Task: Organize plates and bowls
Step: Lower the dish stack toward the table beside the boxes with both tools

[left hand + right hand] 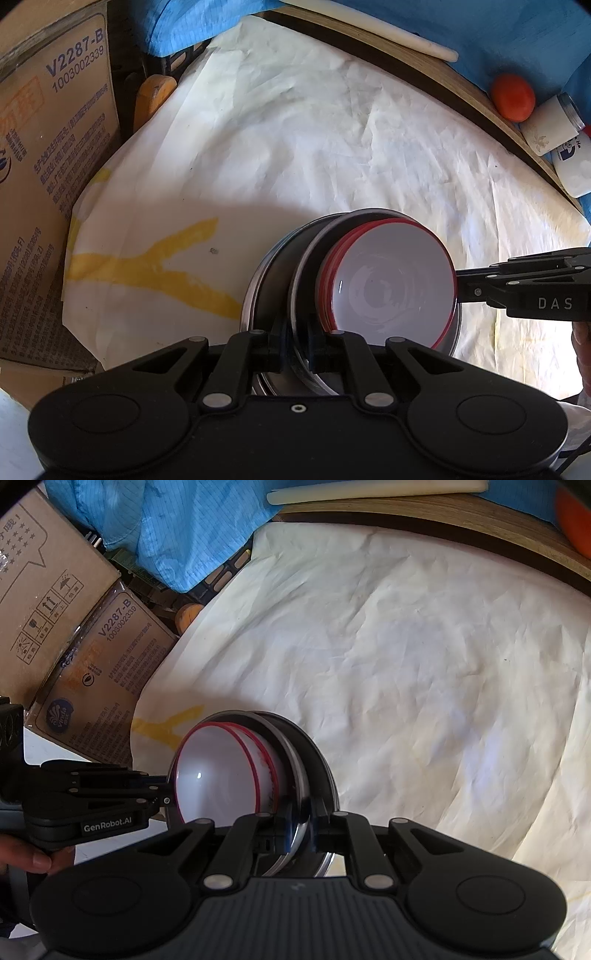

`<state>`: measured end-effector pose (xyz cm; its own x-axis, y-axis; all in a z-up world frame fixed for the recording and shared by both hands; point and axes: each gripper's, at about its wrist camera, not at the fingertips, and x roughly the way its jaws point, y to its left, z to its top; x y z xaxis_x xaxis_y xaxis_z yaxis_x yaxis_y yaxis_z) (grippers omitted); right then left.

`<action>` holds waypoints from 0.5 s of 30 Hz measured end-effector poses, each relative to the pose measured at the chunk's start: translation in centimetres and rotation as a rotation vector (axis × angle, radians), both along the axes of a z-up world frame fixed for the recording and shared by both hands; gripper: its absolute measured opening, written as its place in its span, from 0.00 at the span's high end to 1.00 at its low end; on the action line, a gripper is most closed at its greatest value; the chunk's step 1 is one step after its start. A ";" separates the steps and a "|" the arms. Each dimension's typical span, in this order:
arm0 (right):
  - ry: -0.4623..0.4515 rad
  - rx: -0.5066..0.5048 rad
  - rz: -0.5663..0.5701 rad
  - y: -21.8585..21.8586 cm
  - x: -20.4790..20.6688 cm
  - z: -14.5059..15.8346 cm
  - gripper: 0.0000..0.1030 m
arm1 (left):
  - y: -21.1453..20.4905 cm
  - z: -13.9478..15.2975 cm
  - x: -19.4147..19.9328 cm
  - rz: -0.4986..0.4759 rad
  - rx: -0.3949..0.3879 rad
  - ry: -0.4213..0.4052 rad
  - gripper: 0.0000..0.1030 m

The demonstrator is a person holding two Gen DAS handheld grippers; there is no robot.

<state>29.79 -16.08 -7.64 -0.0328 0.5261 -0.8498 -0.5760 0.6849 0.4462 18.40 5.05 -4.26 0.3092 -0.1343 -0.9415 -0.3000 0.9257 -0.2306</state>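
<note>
Left wrist view: stacked bowls (388, 291) are held tilted over the white cloth (295, 129), left gripper (295, 350) and right gripper (461, 288) both clamped on metal rims. Risk judged: red-rimmed inner bowls are unclamped, so more tilt could slide them out.

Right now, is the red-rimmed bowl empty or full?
Empty. The red-rimmed bowl shows only its bare white inside in both views, nested in the black plates.
</note>
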 end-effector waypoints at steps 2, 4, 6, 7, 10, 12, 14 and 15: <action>-0.003 0.000 0.001 0.0 0.0 0.0 0.88 | 0.0 0.0 -0.1 0.003 0.000 -0.001 0.91; -0.008 -0.002 0.006 0.1 0.0 0.1 0.88 | 0.0 0.0 -0.1 0.001 0.004 -0.002 0.91; -0.013 -0.004 0.011 0.1 -0.1 0.1 0.88 | -0.1 0.1 -0.1 0.000 0.014 -0.003 0.91; -0.015 -0.005 0.012 0.1 -0.1 0.1 0.88 | -0.1 0.1 -0.1 0.000 0.016 -0.005 0.91; -0.018 -0.005 0.014 0.1 -0.2 0.1 0.88 | 0.0 0.3 -0.3 0.009 0.014 -0.011 0.91; -0.020 -0.007 0.017 0.1 -0.3 0.1 0.88 | 0.0 0.4 -0.3 0.012 0.014 -0.014 0.91; -0.021 -0.008 0.019 0.1 -0.4 0.1 0.87 | -0.1 0.4 -0.4 0.013 0.015 -0.014 0.91; -0.021 -0.008 0.020 0.1 -0.4 0.1 0.87 | -0.1 0.4 -0.3 0.012 0.015 -0.013 0.91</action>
<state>29.42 -16.00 -7.52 -0.0253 0.5189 -0.8545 -0.5990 0.6764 0.4285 18.08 5.00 -3.87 0.3232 -0.1164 -0.9391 -0.3081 0.9254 -0.2207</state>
